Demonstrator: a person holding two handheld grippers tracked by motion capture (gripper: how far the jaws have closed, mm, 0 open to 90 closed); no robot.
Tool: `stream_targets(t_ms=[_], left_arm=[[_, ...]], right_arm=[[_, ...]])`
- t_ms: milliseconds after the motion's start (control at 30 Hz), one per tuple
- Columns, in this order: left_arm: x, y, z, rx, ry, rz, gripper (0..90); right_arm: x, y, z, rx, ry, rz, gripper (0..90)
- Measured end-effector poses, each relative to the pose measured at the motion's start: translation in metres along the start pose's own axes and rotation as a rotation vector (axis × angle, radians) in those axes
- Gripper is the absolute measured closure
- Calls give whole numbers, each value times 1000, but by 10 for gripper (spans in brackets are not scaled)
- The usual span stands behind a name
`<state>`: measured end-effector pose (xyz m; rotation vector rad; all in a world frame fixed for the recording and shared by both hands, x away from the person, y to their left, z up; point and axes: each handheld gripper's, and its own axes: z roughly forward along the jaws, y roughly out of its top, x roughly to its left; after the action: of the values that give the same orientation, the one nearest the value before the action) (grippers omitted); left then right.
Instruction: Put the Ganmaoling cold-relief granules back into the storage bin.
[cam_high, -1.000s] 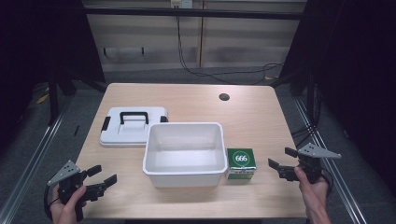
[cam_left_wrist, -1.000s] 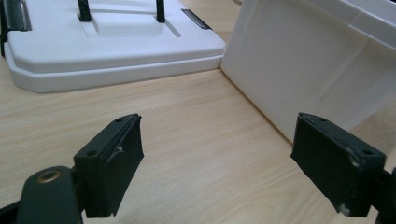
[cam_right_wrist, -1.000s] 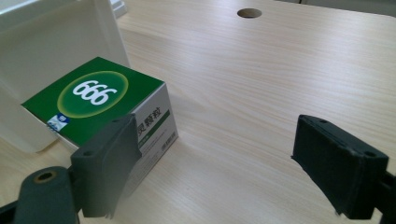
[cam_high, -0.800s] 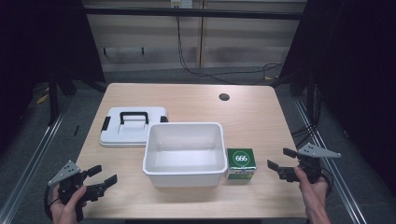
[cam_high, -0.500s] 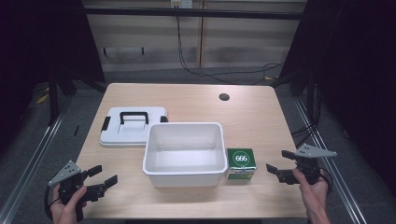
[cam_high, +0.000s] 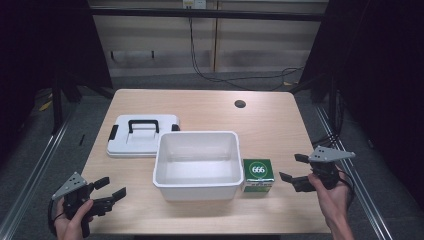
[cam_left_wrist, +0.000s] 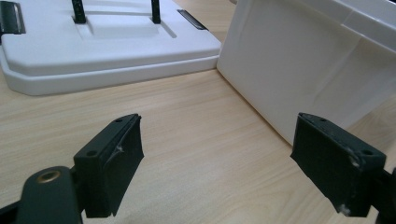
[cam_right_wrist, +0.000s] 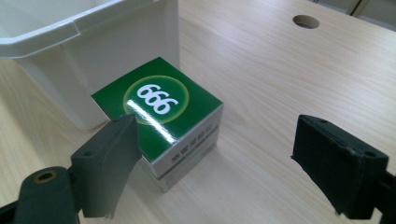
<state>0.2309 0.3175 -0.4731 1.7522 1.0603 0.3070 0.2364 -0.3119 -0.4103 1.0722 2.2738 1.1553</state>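
Green box (cam_high: 258, 174), "666" printed on top, sits flat on the table (cam_high: 270, 117), just right of the white bin (cam_high: 196, 158), touching it or nearly so; can't tell which. Near front-right area of the table.

Right gripper (cam_high: 295, 170) hovers just to the box's right, jaws wide, nothing between them. In the right gripper view the box (cam_right_wrist: 159, 116) lies ahead and left of centre, one jaw overlapping its near corner, the other well off to the side. Not lined up yet.

My read: the reach-for-the-box step, pre-grasp. Next move calls for shifting the right gripper toward the box until it sits centred between the jaws, dropping to mid-height of its sides, then closing. Bin wall is tight on the far side, so a grip across the free faces looks safer than one along the bin side.

Left gripper (cam_high: 109, 191) at the front-left corner, jaws also wide, empty, idle over bare wood. The left gripper view shows the bin's side wall (cam_left_wrist: 299, 70) and the lid (cam_left_wrist: 100, 51) ahead.

Containers: bin is open and empty, clean white interior. Its lid (cam_high: 142, 135), black handle and latches, lies flat on the table to the bin's left, touching its back corner or close to it. Likely destination for the box is the bin.
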Motion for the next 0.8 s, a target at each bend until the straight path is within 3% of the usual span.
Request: stream_targets(t_ms=[167, 300, 433, 467, 567, 633, 800], left_arm=[[0, 0, -1, -6, -3, 1, 159], [-2, -1, 0, 3, -11, 9, 159], [-2, -1, 0, 2, -10, 7, 159], [-1, -1, 0, 1, -7, 4, 159], [-1, -1, 0, 0, -2, 7, 159], [-3, -1, 0, 4, -10, 20, 159], [-3, -1, 1, 3, -12, 13, 159]], right_arm=[[4, 9, 4, 40, 16, -33, 150], [4, 17, 4, 37, 5, -48, 139], [8, 27, 9, 88, 18, -105, 140], [10, 32, 12, 94, 47, -132, 137], [12, 36, 15, 113, 67, -154, 137], [12, 44, 19, 175, 97, -203, 134], [14, 57, 21, 210, 137, -253, 134]])
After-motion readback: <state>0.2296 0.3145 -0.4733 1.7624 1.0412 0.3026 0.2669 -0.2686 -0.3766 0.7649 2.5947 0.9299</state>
